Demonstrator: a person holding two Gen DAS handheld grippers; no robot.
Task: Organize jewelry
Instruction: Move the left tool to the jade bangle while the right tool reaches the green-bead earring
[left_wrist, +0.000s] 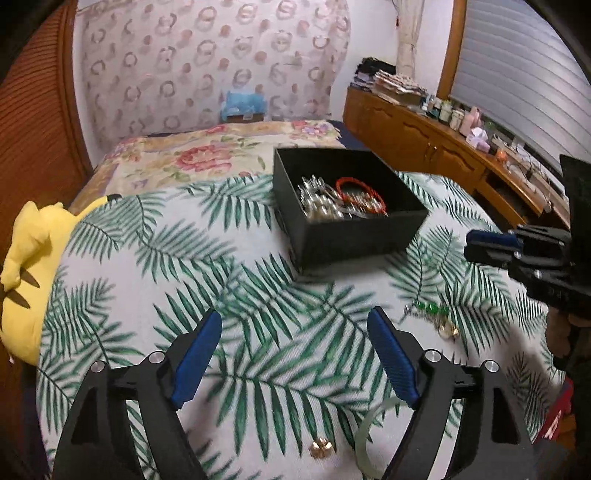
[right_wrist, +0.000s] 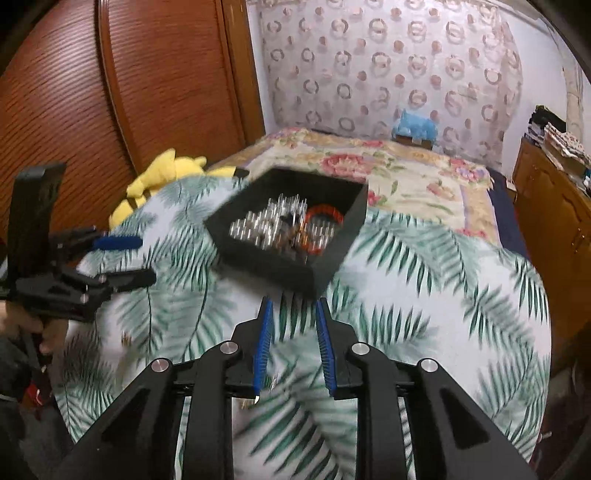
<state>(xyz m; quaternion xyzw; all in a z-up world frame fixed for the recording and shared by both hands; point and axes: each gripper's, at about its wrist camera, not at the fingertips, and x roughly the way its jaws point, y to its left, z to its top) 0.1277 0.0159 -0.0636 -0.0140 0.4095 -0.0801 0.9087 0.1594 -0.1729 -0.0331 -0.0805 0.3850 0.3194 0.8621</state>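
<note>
A black open box (left_wrist: 369, 236) sits on the palm-leaf cloth and holds silver pieces and a red bracelet (left_wrist: 360, 194); it also shows in the right wrist view (right_wrist: 280, 266). My left gripper (left_wrist: 295, 354) is open and empty above the cloth, short of the box. A green-stone piece (left_wrist: 432, 310) lies right of it, a small gold ring (left_wrist: 321, 447) and a pale green bangle (left_wrist: 365, 439) lie beneath it. My right gripper (right_wrist: 293, 347) is partly open with a narrow gap; a small gold item (right_wrist: 255, 400) hangs below its left pad, grip unclear.
A yellow plush toy (left_wrist: 29, 266) lies at the left edge of the cloth. A floral blanket (left_wrist: 207, 155) covers the bed behind the box. A wooden dresser (left_wrist: 424, 140) with bottles stands on the right. A wooden wardrobe (right_wrist: 110, 92) stands on the left.
</note>
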